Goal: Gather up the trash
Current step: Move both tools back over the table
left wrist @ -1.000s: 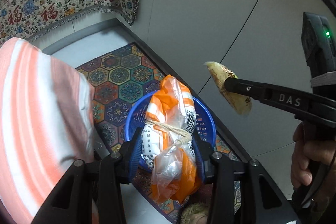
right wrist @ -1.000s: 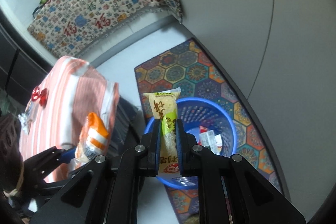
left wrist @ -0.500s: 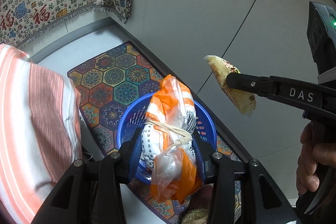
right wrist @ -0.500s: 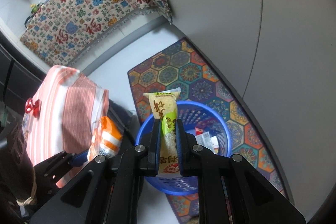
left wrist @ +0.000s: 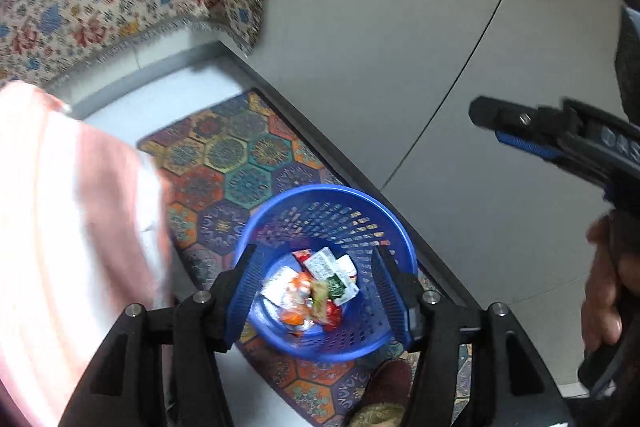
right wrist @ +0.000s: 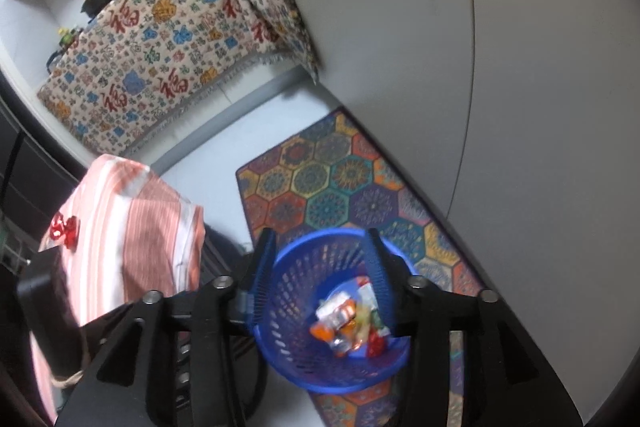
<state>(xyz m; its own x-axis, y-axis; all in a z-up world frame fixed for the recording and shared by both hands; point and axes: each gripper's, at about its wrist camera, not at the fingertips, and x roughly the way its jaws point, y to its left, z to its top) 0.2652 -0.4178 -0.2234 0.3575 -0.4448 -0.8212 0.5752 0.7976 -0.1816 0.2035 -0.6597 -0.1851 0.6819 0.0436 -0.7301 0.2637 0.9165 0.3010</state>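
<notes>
Grey wall panels (right wrist: 520,107); pale floor (right wrist: 224,155); hexagon-patterned rug (right wrist: 332,187); patterned fringed cloth (right wrist: 160,43); striped pink-and-white cover (right wrist: 132,227).

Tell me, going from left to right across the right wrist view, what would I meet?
Striped pink cloth → blue basket holding wrappers → patterned mat → grey wall.

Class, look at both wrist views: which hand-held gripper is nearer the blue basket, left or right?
Left. The left hand-held gripper hangs right over the blue basket; the right hand-held gripper is up and off to its side. Both are opening, empty.
</notes>
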